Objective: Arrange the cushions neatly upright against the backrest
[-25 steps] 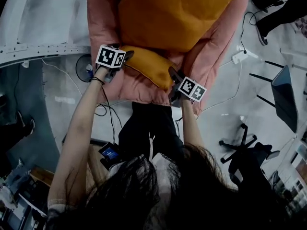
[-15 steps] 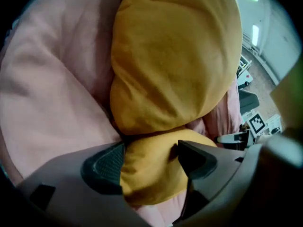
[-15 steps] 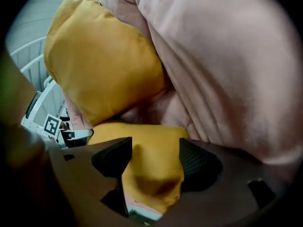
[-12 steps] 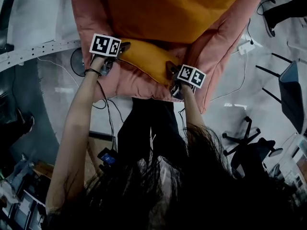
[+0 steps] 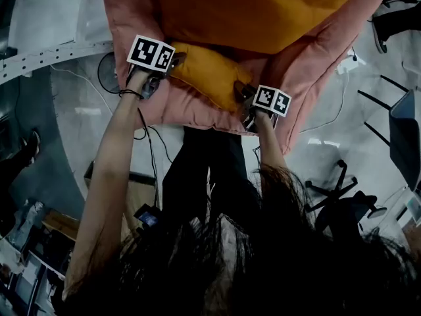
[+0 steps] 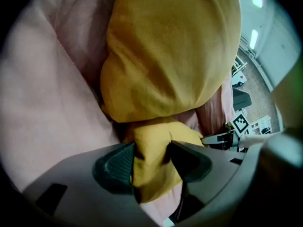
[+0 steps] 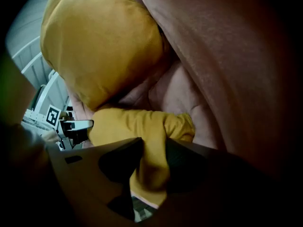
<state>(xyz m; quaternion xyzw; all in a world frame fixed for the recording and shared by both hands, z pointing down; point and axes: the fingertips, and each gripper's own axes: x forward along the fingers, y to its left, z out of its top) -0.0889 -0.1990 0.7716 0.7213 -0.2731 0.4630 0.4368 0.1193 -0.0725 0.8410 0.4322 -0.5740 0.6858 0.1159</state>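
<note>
A small mustard cushion [image 5: 207, 74] lies across the front of the pink armchair seat [image 5: 184, 110]. A big mustard cushion [image 5: 263, 12] leans on the backrest behind it. My left gripper [image 5: 174, 61] is at the small cushion's left end. Its jaws are closing, and both pads pinch a fold of the fabric [image 6: 151, 167]. My right gripper [image 5: 245, 94] is at the right end, jaws also closing on a bunched corner [image 7: 151, 164]. The big cushion [image 6: 165, 56] [image 7: 99, 46] bulges just above the small one [image 6: 161, 138] [image 7: 137, 124].
Pink padded arms [image 5: 125, 18] [image 5: 322, 51] flank the seat. Cables [image 5: 148, 150] and a power strip [image 5: 346, 62] lie on the grey floor. An office chair [image 5: 342, 203] stands at the right. The person's legs are against the seat front.
Both grippers have stayed at the two ends of the small cushion. The head view has shifted a little, so the armchair now sits slightly further right.
</note>
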